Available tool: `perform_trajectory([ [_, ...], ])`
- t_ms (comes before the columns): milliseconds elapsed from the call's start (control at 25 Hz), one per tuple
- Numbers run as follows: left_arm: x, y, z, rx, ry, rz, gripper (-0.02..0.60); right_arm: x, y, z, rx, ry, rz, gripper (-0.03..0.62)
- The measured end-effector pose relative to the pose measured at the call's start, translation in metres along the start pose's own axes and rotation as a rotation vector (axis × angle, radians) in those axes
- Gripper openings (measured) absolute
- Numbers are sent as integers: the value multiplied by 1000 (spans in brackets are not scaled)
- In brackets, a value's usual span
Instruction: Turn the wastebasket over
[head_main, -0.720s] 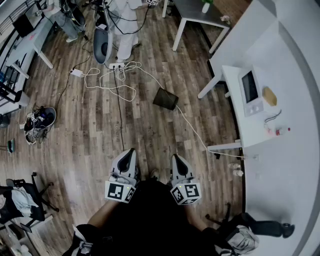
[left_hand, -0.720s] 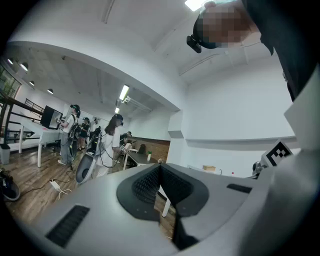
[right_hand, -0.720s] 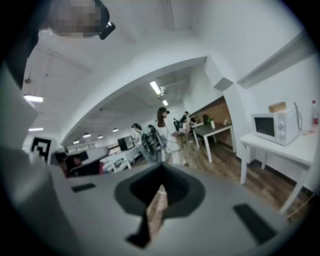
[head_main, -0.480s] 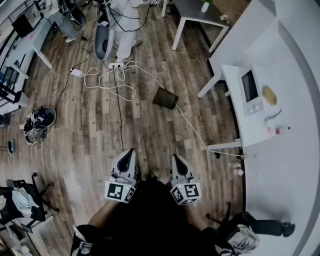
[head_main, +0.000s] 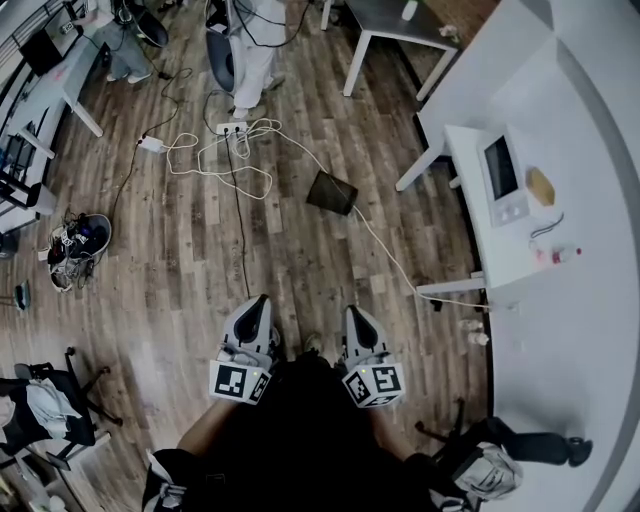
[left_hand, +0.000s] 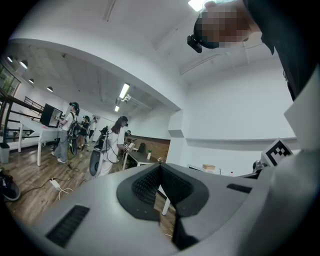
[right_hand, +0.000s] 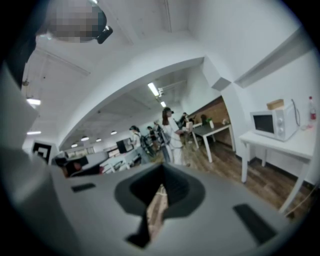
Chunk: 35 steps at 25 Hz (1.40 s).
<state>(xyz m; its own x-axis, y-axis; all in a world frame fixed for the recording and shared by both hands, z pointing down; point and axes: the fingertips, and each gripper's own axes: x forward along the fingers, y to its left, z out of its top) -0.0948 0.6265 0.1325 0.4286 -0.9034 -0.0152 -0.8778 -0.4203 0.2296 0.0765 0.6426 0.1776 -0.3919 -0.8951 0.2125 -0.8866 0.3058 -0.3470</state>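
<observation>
Both pairs of jaws are closed and hold nothing. The left gripper (head_main: 260, 305) and the right gripper (head_main: 352, 315) are held side by side in front of the person, roughly level, and each gripper view shows only a sliver of wood floor (head_main: 180, 290) through the slit between its pads.

The wastebasket (head_main: 331, 194) is well out of reach. It sits on the floor just left of the microwave table (head_main: 468, 150), close to that table's front leg. From above it is a small dark tapered shape, apparently tipped on its side, though its open end cannot be made out. A white cable (head_main: 385, 255) runs from the foot of the microwave table to the basket and seems to touch it or pass under it. The microwave (head_main: 500, 178) stands on the tabletop above.

The basket looks like a light, thin-walled office bin: stiff enough to keep its shape, easy to lift and unlikely to break. Its smooth sloping sides would probably slide out of a pinch. The rim looks the best place to take it, one pad inside the wall and one outside, with the second gripper steadying the base as it turns. The jaws would have to open first. The cable beside the microwave table could snag the bin.
</observation>
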Motion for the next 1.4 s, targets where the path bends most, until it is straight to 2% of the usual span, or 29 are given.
perform_trajectory([
  [520,-14,53,0,-1,17,-43,32,18,38,-24,-9,-1,-76,32],
  [800,-13,69,-1,-17,28,-66,32,35,49,-30,-17,15,-88,32],
  [1160,32,91,-11,-25,57,-69,32,86,32,-24,-15,19,-104,32],
  [1400,85,109,-8,-21,62,-68,32,137,8,-2,-21,21,-109,32],
])
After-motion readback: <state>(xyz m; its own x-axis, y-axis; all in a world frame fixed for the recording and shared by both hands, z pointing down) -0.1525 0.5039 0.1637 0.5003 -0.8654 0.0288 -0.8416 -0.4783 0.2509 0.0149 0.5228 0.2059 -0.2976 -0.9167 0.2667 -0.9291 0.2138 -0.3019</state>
